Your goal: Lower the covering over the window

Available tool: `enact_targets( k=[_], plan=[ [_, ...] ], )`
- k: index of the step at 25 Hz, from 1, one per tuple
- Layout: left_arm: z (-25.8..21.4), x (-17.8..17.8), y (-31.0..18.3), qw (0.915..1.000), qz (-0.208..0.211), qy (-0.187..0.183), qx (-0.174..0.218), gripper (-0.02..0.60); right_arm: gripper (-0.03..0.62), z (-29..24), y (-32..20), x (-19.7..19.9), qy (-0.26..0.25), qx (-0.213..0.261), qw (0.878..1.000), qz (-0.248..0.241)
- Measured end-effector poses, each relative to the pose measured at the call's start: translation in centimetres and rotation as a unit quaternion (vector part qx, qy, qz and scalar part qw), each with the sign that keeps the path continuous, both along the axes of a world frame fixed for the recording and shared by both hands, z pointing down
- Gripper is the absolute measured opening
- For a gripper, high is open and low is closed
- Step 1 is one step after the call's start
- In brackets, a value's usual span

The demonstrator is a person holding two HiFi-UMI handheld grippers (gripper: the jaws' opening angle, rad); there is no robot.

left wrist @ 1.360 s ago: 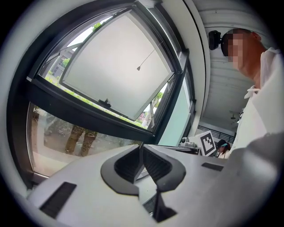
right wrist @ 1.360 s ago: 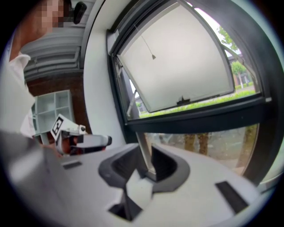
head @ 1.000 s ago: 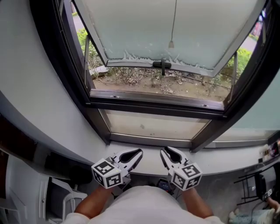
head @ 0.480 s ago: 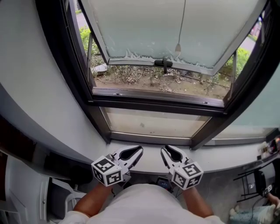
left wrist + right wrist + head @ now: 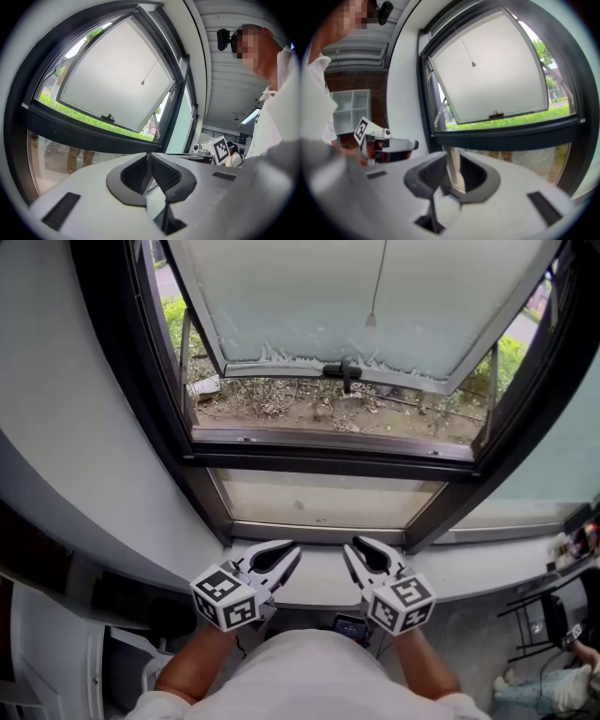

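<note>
Head view, looking steeply down at a dark-framed window with its frosted sash [image 5: 300, 306] tilted outward. Can spot the pull cord [image 5: 372, 320] with its little bell-shaped end hanging in front of that pane, above the sash handle [image 5: 343, 371] and well apart from both claws. Got the left claw [image 5: 292, 550] pinched fully shut on nothing, and the right claw [image 5: 349, 549] cracked narrowly apart, also empty. Holding both side by side low over the white window sill [image 5: 314, 585], pointed toward the glass. Dry weeds and grass outside.
</note>
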State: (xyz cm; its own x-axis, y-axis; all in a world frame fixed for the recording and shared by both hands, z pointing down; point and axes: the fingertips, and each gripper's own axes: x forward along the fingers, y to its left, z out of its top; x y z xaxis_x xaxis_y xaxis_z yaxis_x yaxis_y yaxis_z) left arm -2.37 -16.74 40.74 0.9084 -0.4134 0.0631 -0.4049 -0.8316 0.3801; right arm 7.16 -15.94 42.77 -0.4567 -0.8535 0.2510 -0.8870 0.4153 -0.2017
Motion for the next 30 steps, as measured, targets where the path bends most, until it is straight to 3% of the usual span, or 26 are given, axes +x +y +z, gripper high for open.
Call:
enact_targets(
  k=[13, 30],
  plan=[
    [-4.5, 0.4, -3.5, 0.9975, -0.007, -0.001, 0.070, 0.025, 0.081, -5.4, -2.6, 0.6, 0.060, 0.069, 0.996, -0.009],
    [-12.1, 1.7, -8.1, 0.9846, -0.021, -0.021, 0.172, 0.025, 0.081, -14.1, -7.7, 3.4, 0.117, 0.156, 0.981, 0.010]
  ],
)
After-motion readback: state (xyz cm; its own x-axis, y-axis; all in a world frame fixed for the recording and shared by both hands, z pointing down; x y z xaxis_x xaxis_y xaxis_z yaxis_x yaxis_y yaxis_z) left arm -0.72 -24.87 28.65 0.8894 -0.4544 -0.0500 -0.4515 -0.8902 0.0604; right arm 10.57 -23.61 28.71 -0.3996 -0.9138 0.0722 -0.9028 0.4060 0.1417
